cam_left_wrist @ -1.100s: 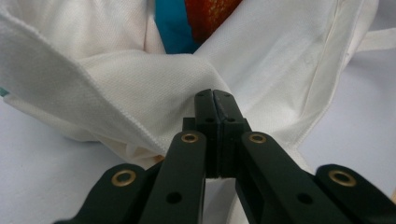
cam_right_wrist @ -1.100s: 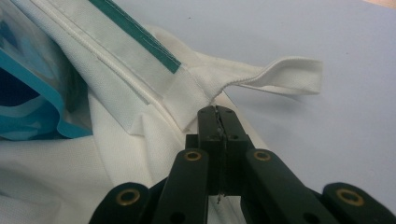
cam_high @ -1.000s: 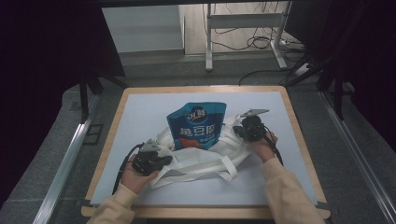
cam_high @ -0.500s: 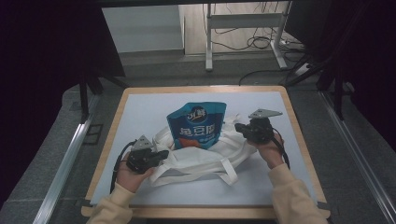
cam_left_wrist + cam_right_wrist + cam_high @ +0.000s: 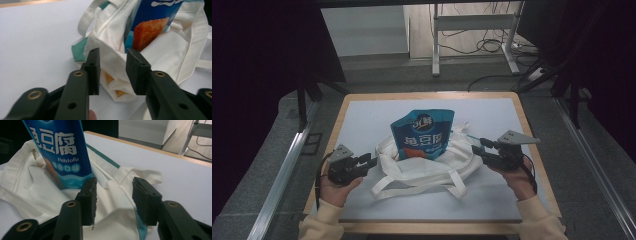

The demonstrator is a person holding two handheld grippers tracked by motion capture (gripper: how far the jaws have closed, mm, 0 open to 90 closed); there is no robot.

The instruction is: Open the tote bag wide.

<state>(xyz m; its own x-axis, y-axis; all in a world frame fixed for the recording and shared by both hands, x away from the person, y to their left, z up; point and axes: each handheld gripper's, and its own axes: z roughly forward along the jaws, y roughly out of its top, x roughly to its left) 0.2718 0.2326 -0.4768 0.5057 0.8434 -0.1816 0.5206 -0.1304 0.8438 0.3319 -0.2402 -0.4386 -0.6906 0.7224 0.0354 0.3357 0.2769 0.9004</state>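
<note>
Since a second ago both hands have drawn outward from the blue pouch [image 5: 422,134]: the left hand-held gripper [image 5: 371,161], which sat close against the white tote bag [image 5: 427,167], has slid back toward the counter's [image 5: 362,120] left side, and the right hand-held gripper [image 5: 478,148] has dropped from beside the pouch's upper edge to the bag's right flank.

The left hand [image 5: 334,187] comes in from the bottom edge with a cream sleeve [image 5: 319,225], its tool aimed right toward the bag. The right hand [image 5: 519,180] reaches in from the lower right, its tool aimed left. A grey three-cornered plate [image 5: 516,137] rides on top of the right tool.

In the left gripper view the jaws stand apart with a moderate gap, a fold of the bag's cloth just beyond and between their tips; whether they touch it is hard to say. In the right gripper view the jaws are likewise spread, with bag fabric and a teal trim strip [image 5: 103,155] lying between and beyond them, nothing pinched.

The pouch stands upright in the bag's mouth, long axis vertical, printed face toward the person, between the two tools. Its label reads "Fishtofu" [image 5: 67,160] under large white Chinese characters. An orange food picture [image 5: 148,31] shows low on it.

The bag's handles [image 5: 417,185] trail toward the person.
</note>
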